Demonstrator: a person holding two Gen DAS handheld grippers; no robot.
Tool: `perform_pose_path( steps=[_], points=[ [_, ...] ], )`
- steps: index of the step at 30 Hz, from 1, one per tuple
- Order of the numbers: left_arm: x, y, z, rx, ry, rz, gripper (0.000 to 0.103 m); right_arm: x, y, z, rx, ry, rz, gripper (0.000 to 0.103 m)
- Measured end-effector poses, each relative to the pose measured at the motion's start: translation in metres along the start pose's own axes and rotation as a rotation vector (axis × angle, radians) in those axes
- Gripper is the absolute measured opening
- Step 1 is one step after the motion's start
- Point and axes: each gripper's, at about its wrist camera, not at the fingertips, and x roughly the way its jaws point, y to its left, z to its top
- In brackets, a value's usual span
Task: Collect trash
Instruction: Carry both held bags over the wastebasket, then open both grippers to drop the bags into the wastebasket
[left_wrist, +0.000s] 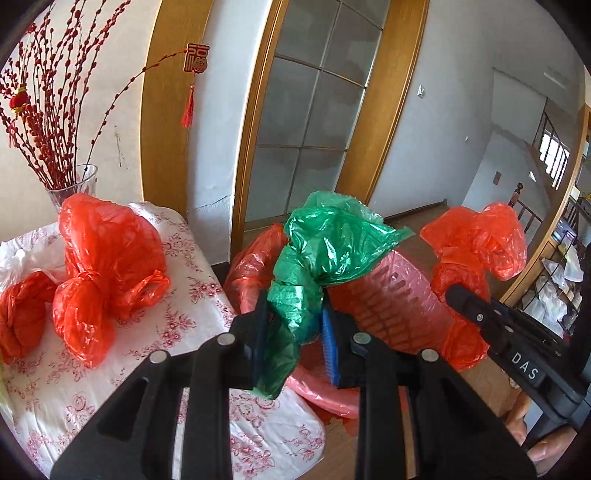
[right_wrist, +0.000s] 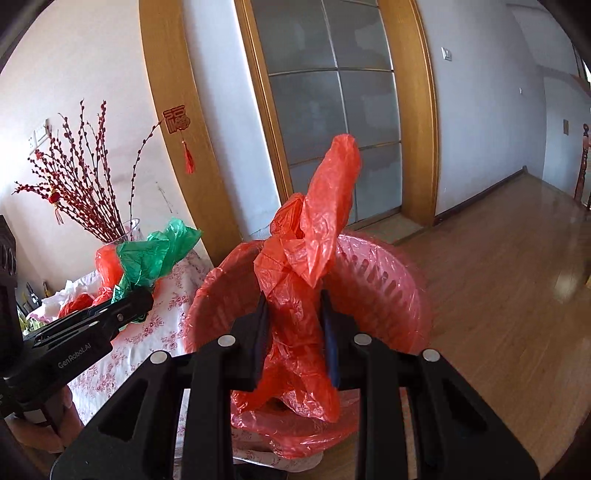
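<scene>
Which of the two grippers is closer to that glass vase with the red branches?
Left. The left gripper, holding a green plastic bag, is at the table edge nearer the glass vase; the right gripper, holding a red plastic bag, is over the pink basket.

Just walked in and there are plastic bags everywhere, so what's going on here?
A person is collecting trash with a set of tongs in each hand. The left tongs are shut on a crumpled green bag, the right tongs on a red bag, both held over the pink lined bin beside the table. More knotted red bags wait on the floral tablecloth.
</scene>
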Motion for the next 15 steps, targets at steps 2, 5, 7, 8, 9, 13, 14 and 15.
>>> perform_pose_path(
  steps=[2,5,7,8,9,13,14,15],
  points=[
    [0.006,-0.005,0.001,0.007,0.008,-0.006,0.026,0.001,-0.004,0.001,0.013,-0.004,-0.001,0.026],
    [0.017,-0.008,0.004,0.017,0.019,-0.016,0.027,0.005,-0.009,0.004,0.028,-0.007,-0.002,0.026],
    [0.021,-0.011,0.005,0.023,0.025,-0.022,0.027,0.006,-0.012,0.004,0.04,-0.011,0.002,0.026],
    [0.024,-0.013,0.005,0.025,0.028,-0.024,0.027,0.007,-0.013,0.005,0.044,-0.012,0.002,0.026],
    [0.026,-0.014,0.005,0.026,0.031,-0.027,0.027,0.008,-0.014,0.006,0.049,-0.016,0.004,0.026],
    [0.034,-0.019,0.007,0.03,0.041,-0.035,0.027,0.01,-0.017,0.01,0.054,-0.023,0.003,0.026],
    [0.037,-0.02,0.008,0.032,0.043,-0.037,0.027,0.011,-0.017,0.011,0.057,-0.025,0.002,0.026],
    [0.039,-0.022,0.008,0.034,0.044,-0.037,0.027,0.012,-0.019,0.013,0.06,-0.027,0.003,0.027]
  ],
)
